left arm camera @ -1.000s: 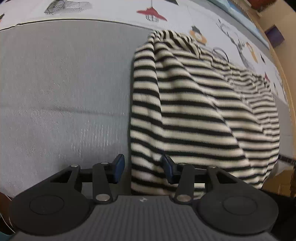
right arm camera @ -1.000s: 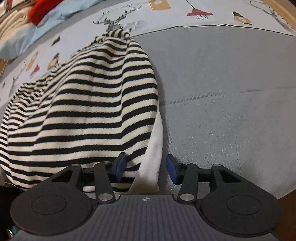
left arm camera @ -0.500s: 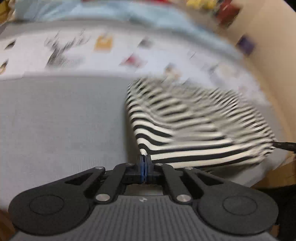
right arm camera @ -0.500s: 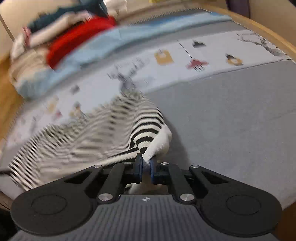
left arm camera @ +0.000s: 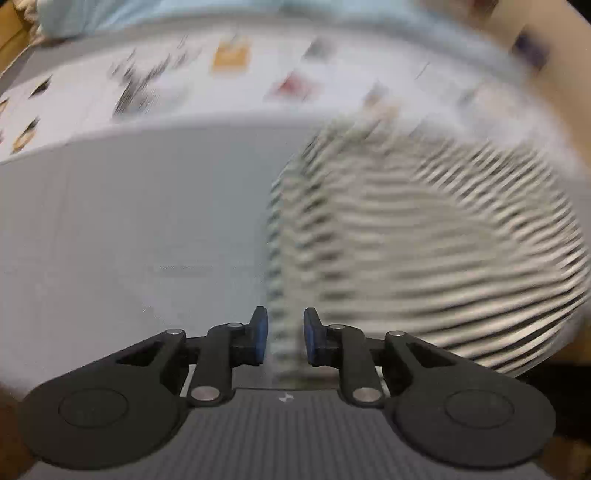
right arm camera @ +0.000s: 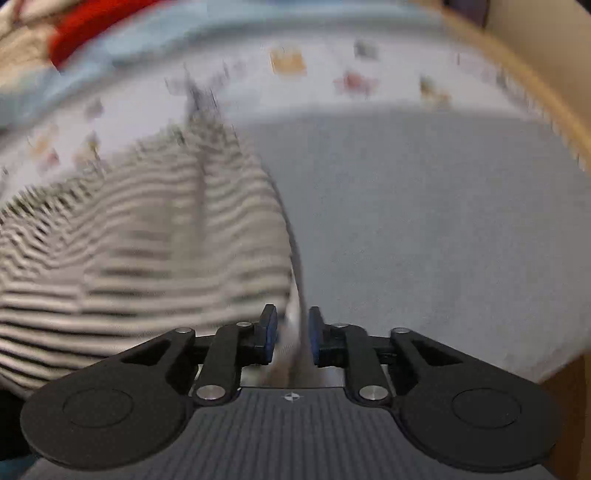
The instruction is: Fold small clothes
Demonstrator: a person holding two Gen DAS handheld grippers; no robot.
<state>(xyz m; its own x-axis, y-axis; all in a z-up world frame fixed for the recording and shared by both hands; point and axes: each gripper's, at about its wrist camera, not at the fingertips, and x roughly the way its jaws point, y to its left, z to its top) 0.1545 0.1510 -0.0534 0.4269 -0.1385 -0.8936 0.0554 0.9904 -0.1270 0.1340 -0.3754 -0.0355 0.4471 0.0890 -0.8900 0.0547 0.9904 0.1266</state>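
The striped top lies on a grey mat, ahead and to the right of the left claw; it is heavily blurred. Its left edge runs back toward the claw and passes down between the blue pads. The jaws stand a little apart with a gap on each side of that edge, and the blur does not let me tell whether the pads touch the cloth. Beyond the mat, farther ahead, a white printed sheet shows smeared coloured pictures.

From the right wrist, the top spreads ahead and to the left of the right claw. Its pale right edge comes down between the pads, which are likewise set slightly apart. The mat fills the area ahead and right. Far ahead on the left lies something red, past the printed sheet.
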